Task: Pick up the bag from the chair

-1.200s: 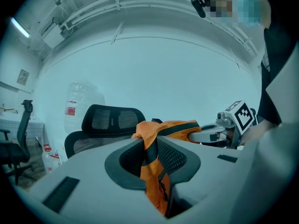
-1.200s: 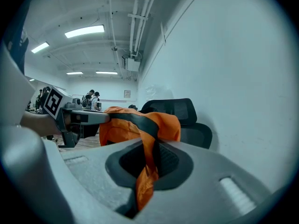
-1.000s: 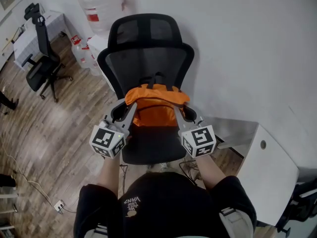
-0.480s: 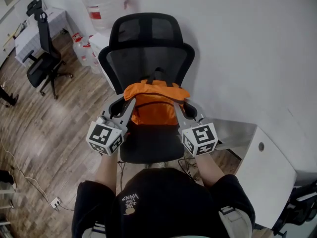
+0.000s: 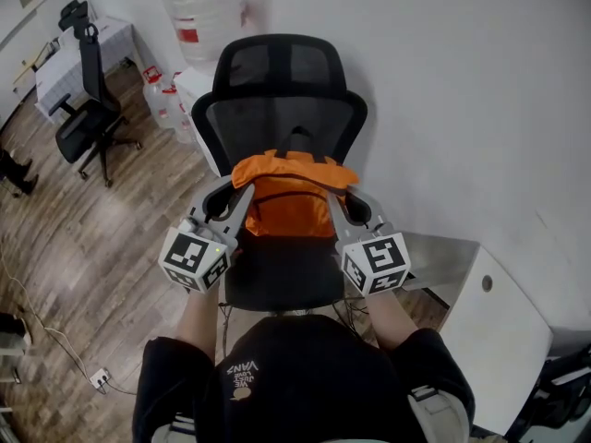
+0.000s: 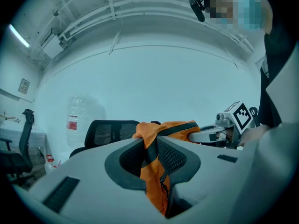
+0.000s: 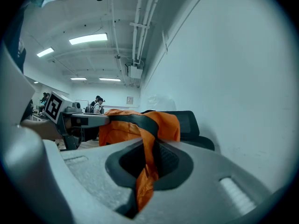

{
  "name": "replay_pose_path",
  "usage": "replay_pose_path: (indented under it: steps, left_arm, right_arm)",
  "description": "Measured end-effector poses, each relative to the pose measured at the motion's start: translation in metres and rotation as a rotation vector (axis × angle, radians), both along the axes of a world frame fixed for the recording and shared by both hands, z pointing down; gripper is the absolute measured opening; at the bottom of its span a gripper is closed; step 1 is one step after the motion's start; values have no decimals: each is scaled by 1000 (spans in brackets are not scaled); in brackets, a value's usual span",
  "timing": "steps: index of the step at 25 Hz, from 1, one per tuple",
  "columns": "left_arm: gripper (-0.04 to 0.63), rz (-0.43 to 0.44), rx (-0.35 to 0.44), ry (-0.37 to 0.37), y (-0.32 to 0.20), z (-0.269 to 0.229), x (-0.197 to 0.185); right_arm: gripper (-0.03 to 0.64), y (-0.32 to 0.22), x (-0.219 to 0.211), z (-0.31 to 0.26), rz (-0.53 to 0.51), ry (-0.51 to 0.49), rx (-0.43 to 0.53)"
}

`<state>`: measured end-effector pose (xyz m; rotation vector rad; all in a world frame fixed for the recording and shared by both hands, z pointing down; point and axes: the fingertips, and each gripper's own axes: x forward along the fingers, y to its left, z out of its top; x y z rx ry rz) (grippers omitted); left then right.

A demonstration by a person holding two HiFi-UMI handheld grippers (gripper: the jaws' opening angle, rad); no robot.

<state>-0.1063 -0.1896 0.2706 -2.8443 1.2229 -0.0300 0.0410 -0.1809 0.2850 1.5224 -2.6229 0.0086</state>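
I have the orange bag (image 5: pixel 288 201) caught from both sides. It hangs between the two grippers over the seat of the black mesh chair (image 5: pixel 277 100), just in front of the backrest. From the head view I cannot tell whether its bottom edge touches the seat.

My left gripper (image 5: pixel 233 192) has the bag's left upper corner. In the left gripper view its jaws stand narrow, pinched on a fold of orange cloth and a dark strap (image 6: pixel 150 155) that runs down between them. My right gripper (image 5: pixel 343 197) has the right upper corner. In the right gripper view its jaws are almost together, nipping a thin fold of the orange cloth (image 7: pixel 145 171) that trails down out of them. Both grippers point about level toward the chair back, with their marker cubes on the near side, left (image 5: pixel 194 259) and right (image 5: pixel 376 264).

The top of the bag is stretched flat between the two grips, and a dark carry loop (image 5: pixel 297 139) sticks up at its far edge against the mesh.

Far left of the chair, a big clear water jug (image 5: pixel 212 7) stands by the white wall (image 5: pixel 462 109). A second office chair (image 5: pixel 88 109) sits further left on the wooden floor (image 5: pixel 83 247). A white tabletop (image 5: pixel 499 330) lies near right.
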Motion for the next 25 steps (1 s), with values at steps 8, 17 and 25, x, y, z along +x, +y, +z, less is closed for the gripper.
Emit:
replay_pose_path:
  steps: [8,17,25]
  left_arm:
    - [86,-1,13,0,-1,-4,-3]
    - [86,2,33,4,6,-15,1]
    - [86,-4,32,1,9,-15,3]
  right_arm:
    - [14,-2,-3,-4,-13,-3,5]
    - [14,2,1,-14,-15,-18,18]
    - [14,5,3,-13,-18,-25,12]
